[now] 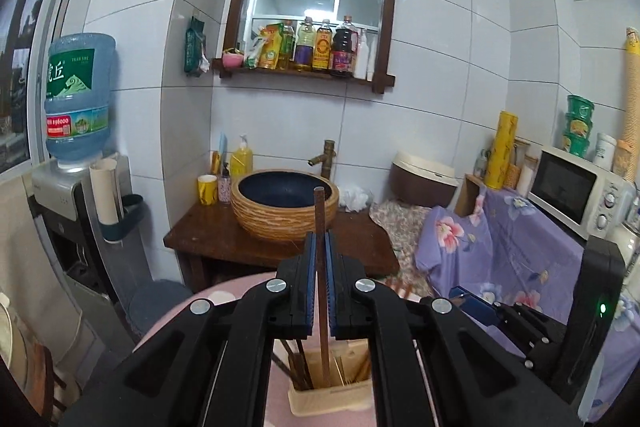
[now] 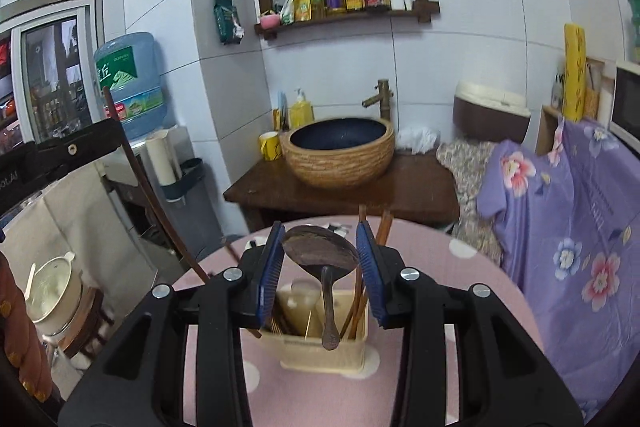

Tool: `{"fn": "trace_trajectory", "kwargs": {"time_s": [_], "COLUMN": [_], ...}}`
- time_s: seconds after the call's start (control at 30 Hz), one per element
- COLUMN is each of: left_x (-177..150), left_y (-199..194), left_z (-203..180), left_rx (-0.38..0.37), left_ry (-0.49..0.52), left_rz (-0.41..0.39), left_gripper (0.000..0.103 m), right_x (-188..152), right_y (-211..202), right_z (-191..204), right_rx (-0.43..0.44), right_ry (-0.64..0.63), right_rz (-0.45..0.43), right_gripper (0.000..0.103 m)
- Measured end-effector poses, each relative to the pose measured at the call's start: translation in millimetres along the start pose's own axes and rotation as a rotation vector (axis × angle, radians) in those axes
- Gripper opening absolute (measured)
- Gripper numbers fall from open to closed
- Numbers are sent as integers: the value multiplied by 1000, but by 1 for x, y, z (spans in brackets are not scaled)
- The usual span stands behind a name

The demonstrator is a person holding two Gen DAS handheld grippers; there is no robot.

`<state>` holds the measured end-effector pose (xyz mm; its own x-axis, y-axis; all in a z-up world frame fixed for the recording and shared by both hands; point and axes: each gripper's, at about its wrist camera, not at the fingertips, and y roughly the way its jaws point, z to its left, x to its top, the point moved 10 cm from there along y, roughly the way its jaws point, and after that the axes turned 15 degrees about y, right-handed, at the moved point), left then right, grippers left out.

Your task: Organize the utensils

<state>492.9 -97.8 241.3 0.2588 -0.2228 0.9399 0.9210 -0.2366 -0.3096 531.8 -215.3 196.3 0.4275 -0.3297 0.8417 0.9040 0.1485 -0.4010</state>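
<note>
Black arms of the left claw [image 1: 320, 267] fill the bottom of its view, and its blue pads [image 1: 330, 283] are pressed together on a brown chopstick [image 1: 319, 215]. That chopstick stands nearly upright, its top poking above the pads and its lower end reaching down into the holder [image 1: 332, 401], a cream slotted box on the pink counter [image 1: 224, 297]. More chopsticks lean in the holder's left part.

In the right wrist view the right claw [image 2: 320, 251] hangs above the same holder [image 2: 320, 355] with its pads apart. Between them, lower down, a dark ladle [image 2: 320, 247] stands in the holder bowl-up, its handle [image 2: 329, 311] running down over the front wall; whether the pads touch the bowl I cannot tell. Brown chopsticks [image 2: 360, 307] lean in the holder's right side, just beside the right pad. At left, the left claw's chopstick [image 2: 152, 195] slants down towards the holder.

Behind the counter sits a basin [image 2: 340, 151] on a wooden stand.
</note>
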Motion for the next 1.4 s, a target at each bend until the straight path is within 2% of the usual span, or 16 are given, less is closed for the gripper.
{"fn": "trace_trajectory", "kwargs": {"time_s": [0.17,0.43,0.7,0.83,0.97,1.03,1.1,1.13,1.17,1.23,1.3,1.4], "left_x": [-25,-88,-134,-148,-153,-148,-144,-141,-140,-139,-145,-170], "left_y": [33,68,90,94,95,87,78,69,62,40,18,-19], "left_z": [-1,-12,-24,-22,-24,-23,-25,-26,-26,-26,-25,-27], "left_rx": [-3,-35,-56,-43,-63,-77,-93,-102,-103,-91,-75,-51], "left_ry": [-25,-29,-12,1,1,-9,-7,-4,-1,12,33,68], "left_rz": [26,102,189,203,223,198,180,162,145,90,50,12], "left_gripper": [6,6,6,3,3,3,6,17,40,67,72,89], "right_x": [-17,-76,-118,-124,-126,-126,-123,-122,-121,-120,-124,-142], "right_y": [34,76,93,97,96,92,81,74,68,52,26,-17], "right_z": [-6,-34,-48,-52,-52,-50,-49,-48,-48,-48,-54,-70], "right_rx": [-21,-68,-111,-120,-120,-109,-109,-106,-102,-90,-90,-104], "right_ry": [1,6,-26,-35,-44,-49,-65,-70,-73,-80,-74,-31], "right_rz": [-3,43,86,80,74,66,33,14,0,-23,-60,-93], "right_gripper": [38,38,38,38,38,44,59,61,66,70,83,96]}}
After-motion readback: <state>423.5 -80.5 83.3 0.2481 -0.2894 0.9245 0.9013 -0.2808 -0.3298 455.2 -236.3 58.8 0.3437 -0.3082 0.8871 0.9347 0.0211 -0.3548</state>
